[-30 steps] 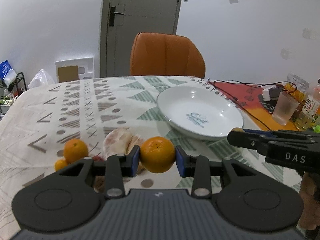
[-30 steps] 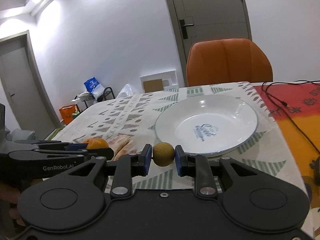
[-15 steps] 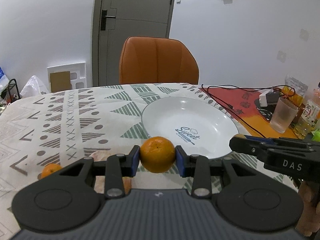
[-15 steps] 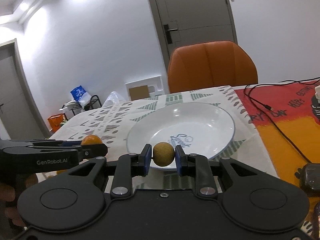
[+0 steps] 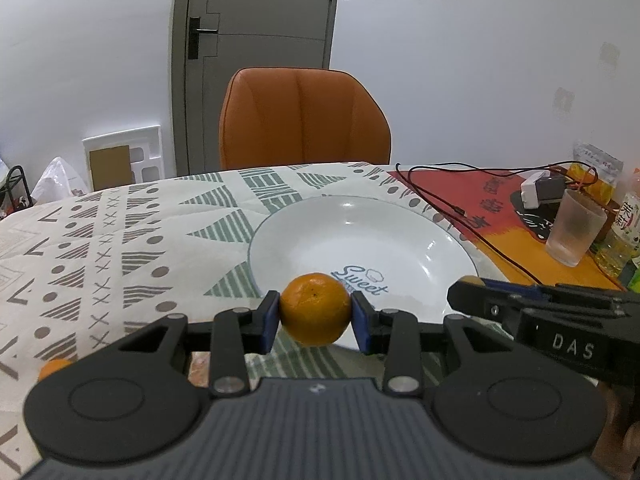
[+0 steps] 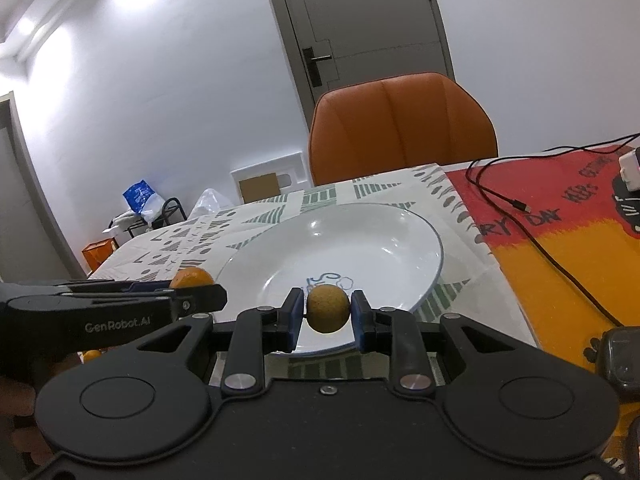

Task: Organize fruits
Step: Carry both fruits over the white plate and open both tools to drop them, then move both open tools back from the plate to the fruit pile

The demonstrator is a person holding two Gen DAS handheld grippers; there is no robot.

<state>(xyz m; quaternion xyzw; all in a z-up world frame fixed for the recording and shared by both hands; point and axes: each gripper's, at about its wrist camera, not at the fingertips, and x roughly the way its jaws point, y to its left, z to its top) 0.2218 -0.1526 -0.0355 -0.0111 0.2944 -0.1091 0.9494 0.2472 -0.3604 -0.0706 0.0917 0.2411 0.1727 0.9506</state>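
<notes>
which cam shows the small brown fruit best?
Right wrist view: the small brown fruit sits centred between the right gripper pads, in front of the white plate. In the left wrist view only a sliver of it shows at the tip of the right gripper, the rest hidden behind the finger.

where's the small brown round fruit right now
In the right wrist view, the small brown round fruit sits clamped in the right gripper, above the white plate's near rim.

Both wrist views face the plate (image 5: 362,240) closely, seemingly level.
</notes>
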